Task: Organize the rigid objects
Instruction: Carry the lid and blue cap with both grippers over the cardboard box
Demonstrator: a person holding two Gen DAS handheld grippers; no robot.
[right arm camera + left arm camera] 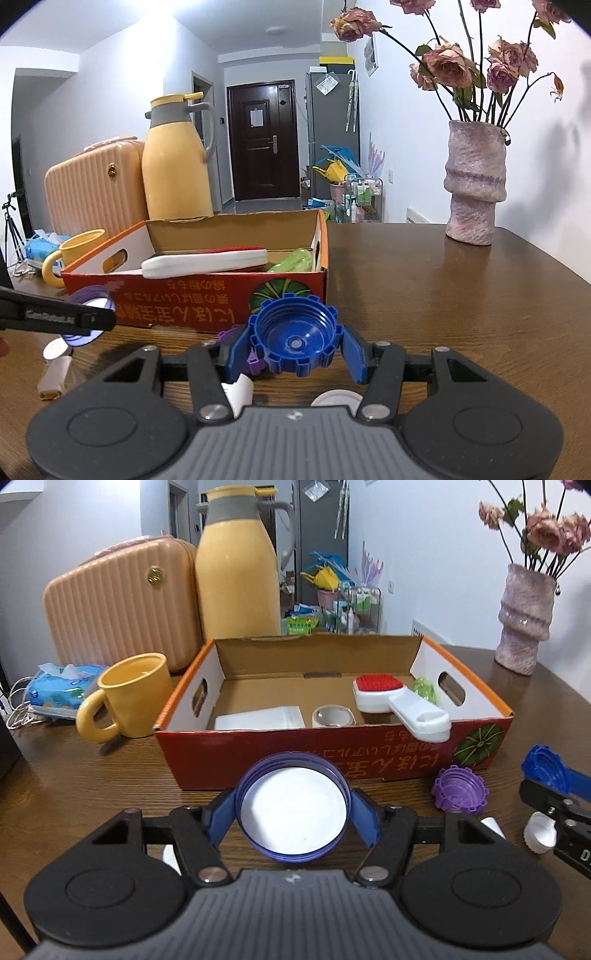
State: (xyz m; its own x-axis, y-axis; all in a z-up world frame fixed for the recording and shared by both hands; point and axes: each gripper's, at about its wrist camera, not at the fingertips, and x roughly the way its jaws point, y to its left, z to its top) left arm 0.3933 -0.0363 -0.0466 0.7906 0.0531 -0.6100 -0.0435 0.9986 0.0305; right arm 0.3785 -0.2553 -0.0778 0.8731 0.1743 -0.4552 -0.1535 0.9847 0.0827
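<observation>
Left wrist view: the left claw (291, 818) is clamped on a purple-rimmed lid (293, 808) with a white inside, held above the wooden table (92, 794), just short of the near wall of the cardboard box (332, 753) at 12 o'clock. The box's open top lies free beyond that red wall; inside rest a white packet (258, 718), a tape roll (332, 716), a red-and-white brush (391, 698) whose handle overhangs the near edge, and a green bottle (424, 688). At 3 o'clock a purple ridged cap (460, 790) and a white cap (541, 830) sit on the table. A yellow mug (129, 698) stands at 10 o'clock, just beside the box. The red wall carries upside-down Japanese print I cannot read.

Right wrist view: the right claw (295, 341) is clamped on a blue ridged cap (293, 338), held close to the box's near right corner. Bare table runs from 1 to 3 o'clock as far as a pink vase (472, 192). At 9 o'clock the left claw's black finger crosses in.
</observation>
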